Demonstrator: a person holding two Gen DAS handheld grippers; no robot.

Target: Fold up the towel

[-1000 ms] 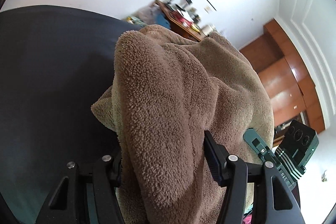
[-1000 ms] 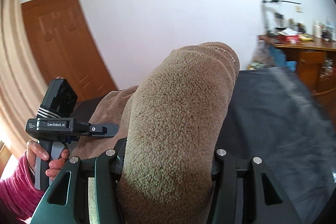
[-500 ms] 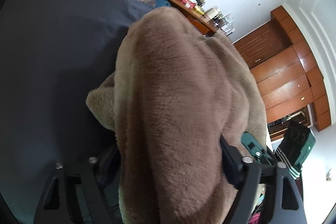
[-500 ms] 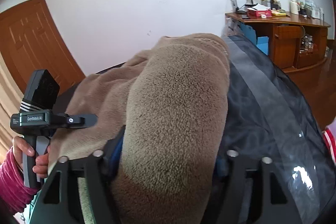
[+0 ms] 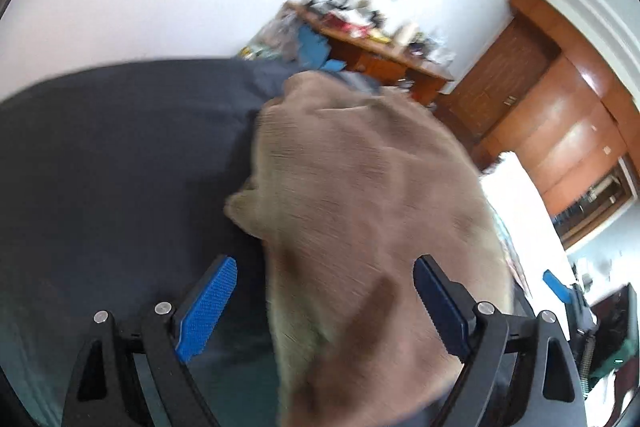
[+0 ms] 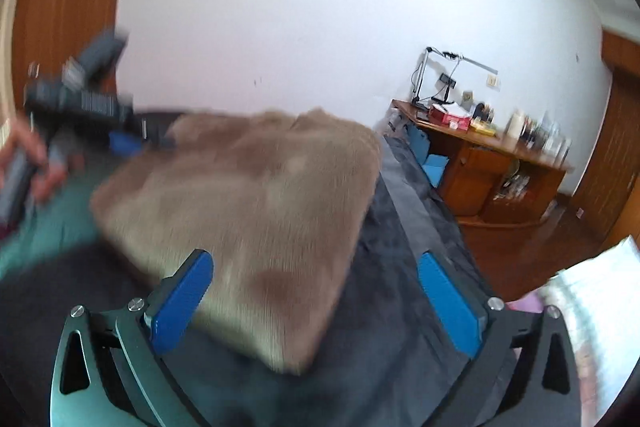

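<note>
Both your grippers, left gripper [image 5: 324, 301] and right gripper [image 6: 316, 301], gape empty over the towel [image 6: 256, 211]; only the right view shows your hand [image 6: 24, 163] at nine o'clock.

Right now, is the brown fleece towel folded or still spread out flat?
Folded. The brown fleece towel lies as a thick, doubled rectangle on the dark cloth surface, with both grippers open around it, gripping nothing.

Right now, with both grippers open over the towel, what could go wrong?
The towel lies folded near the edge of the dark cover, so a nudge might tip it off. The left gripper is open with fabric between its fingers, so pulling back could drag the fold open. Blur hides how neat the edges are.
</note>
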